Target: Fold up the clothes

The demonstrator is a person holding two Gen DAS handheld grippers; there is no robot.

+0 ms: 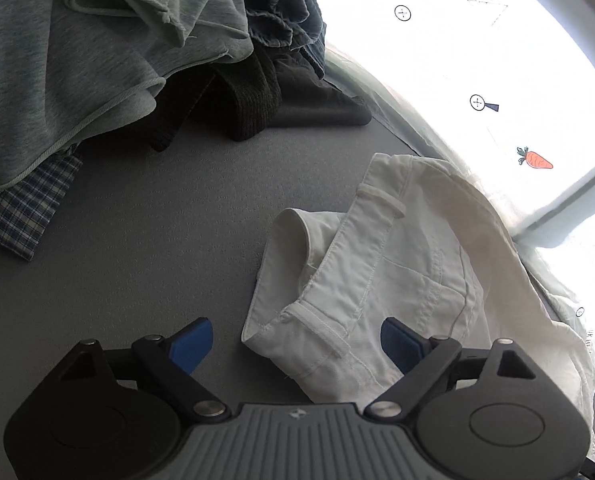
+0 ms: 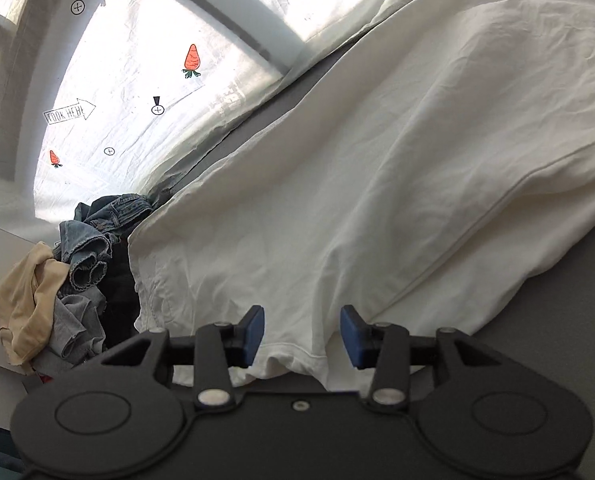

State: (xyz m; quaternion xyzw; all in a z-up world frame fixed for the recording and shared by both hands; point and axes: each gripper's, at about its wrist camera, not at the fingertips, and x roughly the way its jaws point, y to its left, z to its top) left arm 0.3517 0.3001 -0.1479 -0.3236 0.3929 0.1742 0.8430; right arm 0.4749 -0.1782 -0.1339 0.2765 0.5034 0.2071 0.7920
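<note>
The white trousers (image 2: 377,168) lay stretched long across the grey table (image 1: 145,220), probably spread that way so the legs could be doubled over on themselves; they ran away ahead of the right gripper (image 2: 302,334) and up to its right, with the hem end directly under it. That gripper's jaws stood partly apart, a rumpled edge of hem lying between the blue pads (image 2: 255,330) without being pinched, so it held nothing. At the other end, the left gripper (image 1: 295,344) hovered wide apart over the waistband (image 1: 361,248), its right pad above the cloth and its left over bare table, also gripping nothing. The fabric looked thin, creased and limp. Further ahead of the left gripper, a heap of unfolded clothes (image 1: 97,60) waited, pushed aside presumably to keep working room.
</note>
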